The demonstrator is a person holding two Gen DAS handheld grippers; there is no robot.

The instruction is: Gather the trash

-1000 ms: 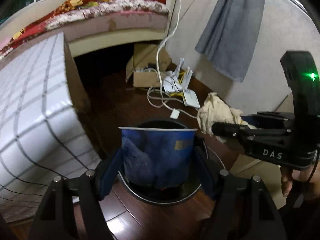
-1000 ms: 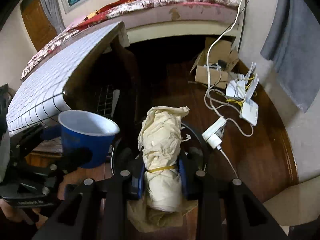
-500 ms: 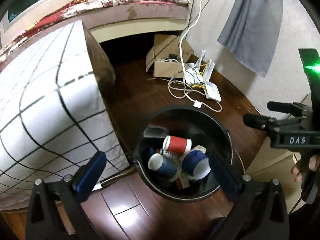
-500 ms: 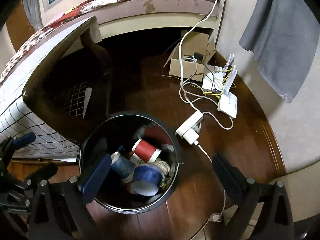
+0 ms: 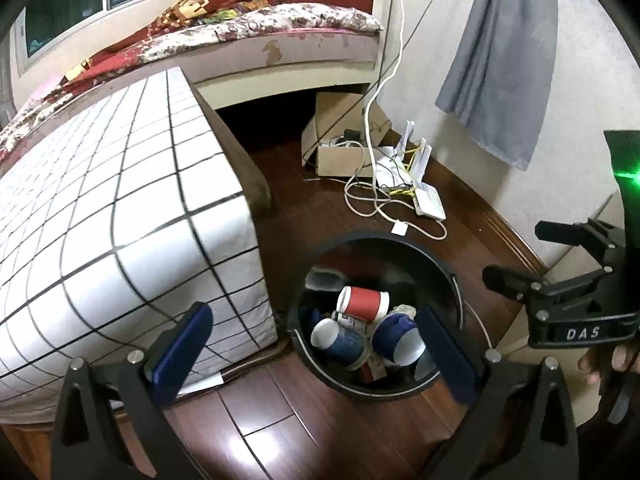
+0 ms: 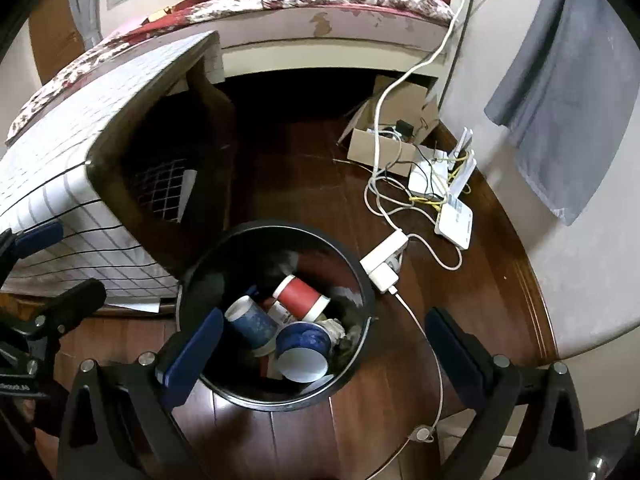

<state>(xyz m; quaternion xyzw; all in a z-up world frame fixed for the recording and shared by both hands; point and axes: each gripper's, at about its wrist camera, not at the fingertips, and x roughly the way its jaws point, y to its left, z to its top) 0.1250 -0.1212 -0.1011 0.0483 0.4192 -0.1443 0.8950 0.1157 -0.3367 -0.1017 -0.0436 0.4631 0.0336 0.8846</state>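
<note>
A black round trash bin (image 5: 376, 237) (image 6: 276, 225) stands on the dark wooden floor. Inside lie a red paper cup (image 5: 362, 300) (image 6: 302, 298), two blue paper cups (image 5: 336, 340) (image 6: 252, 324) and some crumpled paper (image 6: 336, 328). My left gripper (image 5: 312, 348) hangs open above the bin's near rim, its blue pads wide apart and empty. Over the same bin my right gripper (image 6: 324, 354) is open too, with nothing between its fingers. Each gripper shows at the edge of the other's view, the right gripper (image 5: 532, 256) and the left gripper (image 6: 56, 268).
A table under a white grid cloth (image 5: 120, 220) (image 6: 60, 152) stands just left of the bin. Behind the bin are a power strip (image 6: 384, 256), white cables, routers (image 5: 428, 200) and a cardboard box (image 5: 340, 152). A grey cloth (image 5: 500, 60) hangs on the wall; a bed (image 5: 280, 32) is beyond.
A second ago the left gripper held a blue cup and the right a wad of paper over the bin. Both jaws opened wide and the items now lie in the bin.
</note>
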